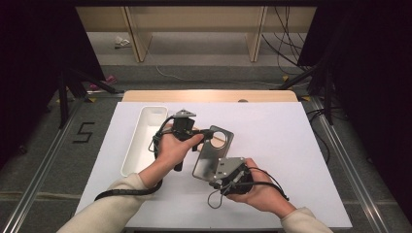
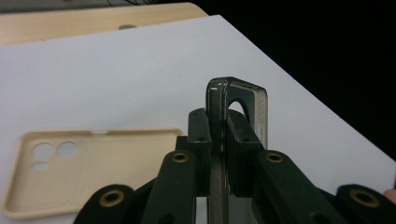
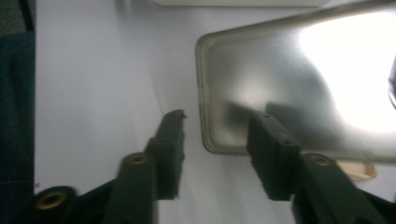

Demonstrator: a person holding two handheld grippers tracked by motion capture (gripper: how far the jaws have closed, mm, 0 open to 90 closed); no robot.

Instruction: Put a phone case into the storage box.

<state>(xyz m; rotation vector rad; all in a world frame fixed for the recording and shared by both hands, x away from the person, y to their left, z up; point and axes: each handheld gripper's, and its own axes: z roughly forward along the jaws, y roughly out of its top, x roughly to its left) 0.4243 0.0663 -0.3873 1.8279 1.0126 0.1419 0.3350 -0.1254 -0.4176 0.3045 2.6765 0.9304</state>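
Two grips: left gripper [image 2: 218, 154] clamps the grey phone case [image 1: 212, 154] at its 12 o'clock end.
Right gripper [image 3: 215, 154]: jaws parted, astride the 6 o'clock edge.
Risk: the case swings or slips on that single narrow pinch.

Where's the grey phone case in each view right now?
High view: grey phone case at centre, between the two hands.
Left gripper view: edge-on, clamped between the jaws.
Right gripper view: upper right, over the right-hand jaw.
Shared landmark: beige phone case on the white table.
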